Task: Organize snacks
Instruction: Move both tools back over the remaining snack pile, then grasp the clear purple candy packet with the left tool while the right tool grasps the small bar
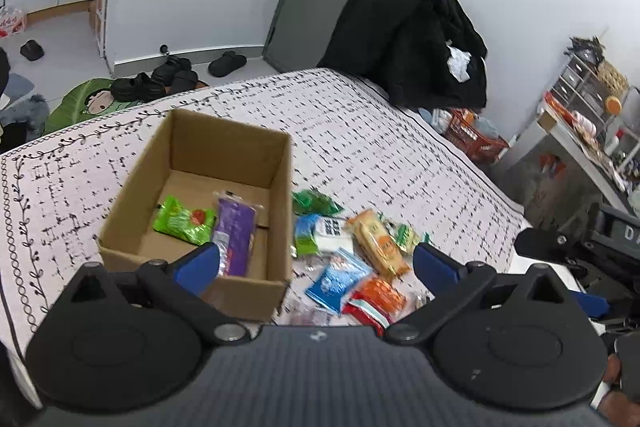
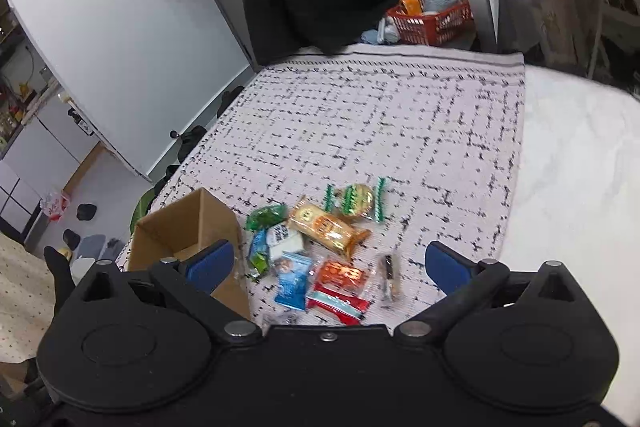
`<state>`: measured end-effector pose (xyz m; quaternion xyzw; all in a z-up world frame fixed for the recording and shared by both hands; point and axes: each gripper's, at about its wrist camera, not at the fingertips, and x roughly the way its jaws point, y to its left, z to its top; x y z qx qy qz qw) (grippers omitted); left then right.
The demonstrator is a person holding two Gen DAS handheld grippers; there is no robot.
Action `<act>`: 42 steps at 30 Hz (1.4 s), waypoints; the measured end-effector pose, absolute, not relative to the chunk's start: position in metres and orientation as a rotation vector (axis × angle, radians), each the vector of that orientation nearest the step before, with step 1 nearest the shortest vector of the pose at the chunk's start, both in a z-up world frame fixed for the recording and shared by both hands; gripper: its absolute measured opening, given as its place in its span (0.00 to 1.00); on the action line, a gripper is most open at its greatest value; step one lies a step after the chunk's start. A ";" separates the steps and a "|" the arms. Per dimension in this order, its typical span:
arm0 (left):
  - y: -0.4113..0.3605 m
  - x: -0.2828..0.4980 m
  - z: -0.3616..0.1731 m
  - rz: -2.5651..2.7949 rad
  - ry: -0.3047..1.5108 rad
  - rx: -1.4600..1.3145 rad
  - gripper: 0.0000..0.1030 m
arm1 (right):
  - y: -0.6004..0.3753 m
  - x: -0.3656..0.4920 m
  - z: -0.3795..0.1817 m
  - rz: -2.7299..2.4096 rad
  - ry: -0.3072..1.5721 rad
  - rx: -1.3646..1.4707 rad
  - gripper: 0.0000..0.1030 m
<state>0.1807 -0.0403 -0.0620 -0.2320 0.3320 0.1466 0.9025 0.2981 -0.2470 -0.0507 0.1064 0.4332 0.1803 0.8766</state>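
Meanwhile, the left gripper (image 1: 316, 261) hangs over the patterned cloth (image 1: 360, 131) with its blue fingers spread wide, holding nothing. Just left of it stands the cardboard box (image 1: 224, 143), and inside lie a green packet (image 1: 182, 221) and a purple packet (image 1: 234, 235) side by side. Right of the box, the loose snacks (image 1: 352, 251) are heaped together on the cloth. The right gripper (image 2: 328, 265) likewise gapes empty above the near edge of that heap, where an orange cracker pack (image 2: 328, 229) and a blue packet (image 2: 292, 279) lie among the rest.
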 end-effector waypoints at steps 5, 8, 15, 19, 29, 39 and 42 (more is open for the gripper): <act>-0.058 0.183 -0.077 0.251 0.707 -0.469 0.98 | -0.259 0.304 -0.074 0.362 0.945 0.253 0.97; -0.068 0.183 -0.084 0.226 0.704 -0.472 0.97 | -0.264 0.308 -0.087 0.366 0.966 0.267 0.93; -0.080 0.199 -0.112 0.250 0.770 -0.454 0.90 | -0.274 0.324 -0.125 0.369 1.053 0.307 0.74; -0.085 0.209 -0.131 0.260 0.823 -0.424 0.81 | -0.275 0.334 -0.142 0.371 1.087 0.314 0.69; -0.085 0.231 -0.176 0.317 0.925 -0.367 0.68 | -0.266 0.356 -0.177 0.411 1.167 0.298 0.54; -0.082 0.241 -0.195 0.327 0.958 -0.346 0.60 | -0.251 0.371 -0.198 0.430 1.216 0.253 0.43; -0.083 0.241 -0.197 0.332 0.962 -0.330 0.51 | -0.245 0.372 -0.199 0.421 1.209 0.216 0.33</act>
